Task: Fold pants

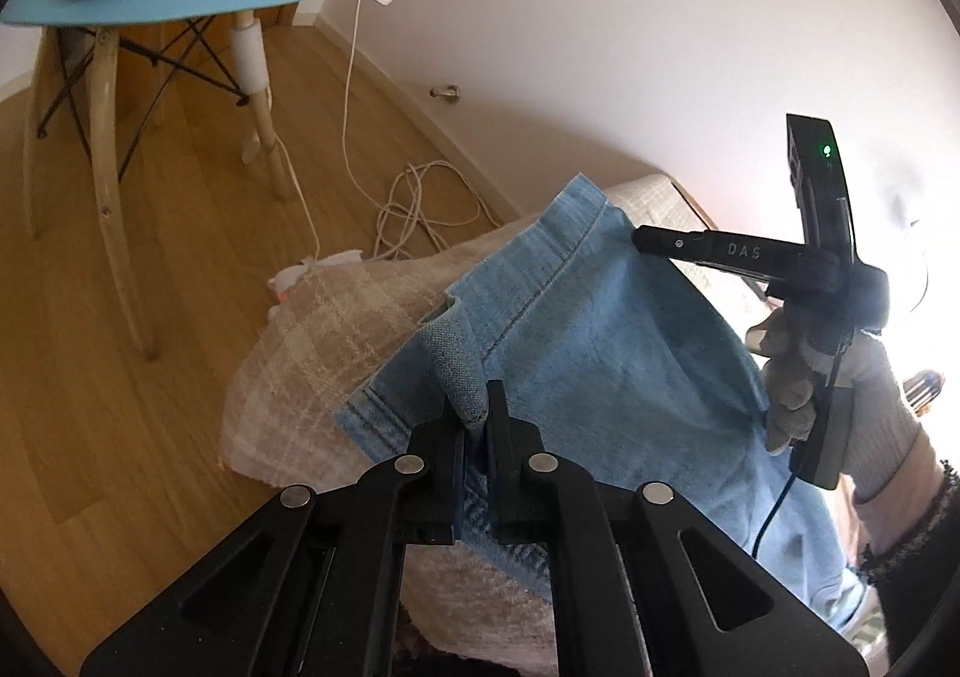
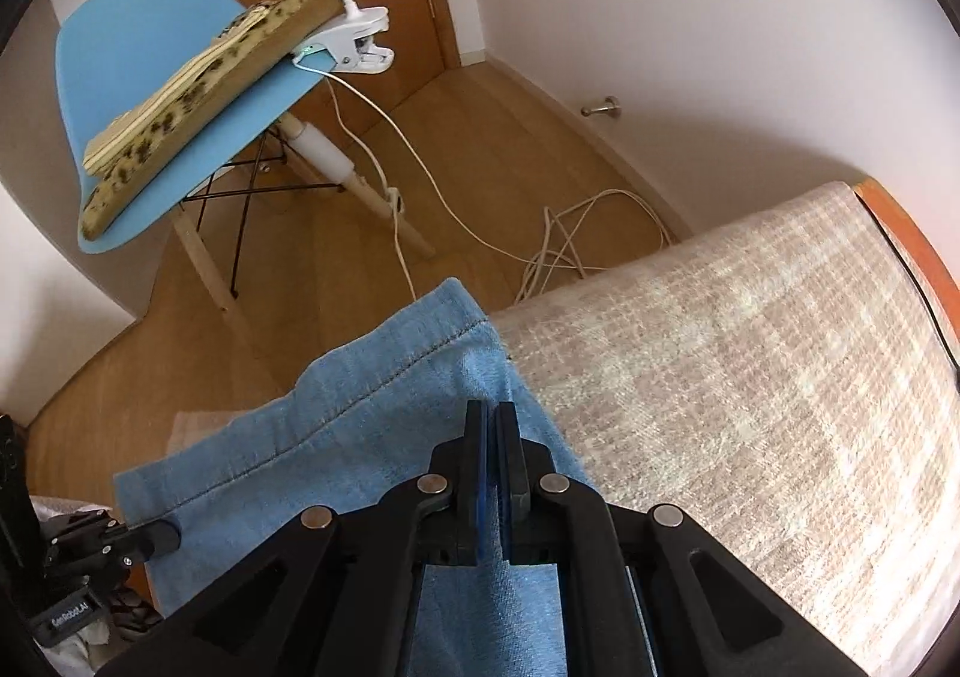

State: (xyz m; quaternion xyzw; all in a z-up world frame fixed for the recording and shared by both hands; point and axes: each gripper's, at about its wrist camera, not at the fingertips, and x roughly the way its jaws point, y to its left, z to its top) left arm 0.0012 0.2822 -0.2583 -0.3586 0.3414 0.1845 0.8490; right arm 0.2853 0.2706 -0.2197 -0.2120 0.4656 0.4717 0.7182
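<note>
Light blue denim pants (image 1: 600,329) lie over a beige checked bed cover (image 1: 336,317). My left gripper (image 1: 477,413) is shut on a raised fold of the pants' edge near the hem. In the left wrist view my right gripper (image 1: 639,239) reaches in from the right, its fingers on the far side of the cloth. In the right wrist view my right gripper (image 2: 492,425) is shut on the edge of the pants (image 2: 360,425), beside the bed cover (image 2: 750,377). The left gripper's fingertip (image 2: 162,536) shows at the lower left on the hem.
A blue chair (image 2: 150,95) with a leopard-print cushion (image 2: 198,83) and a clip lamp (image 2: 354,41) stands on the wooden floor beyond the bed. White cables (image 2: 570,239) lie coiled on the floor by the white wall. A wooden door is at the back.
</note>
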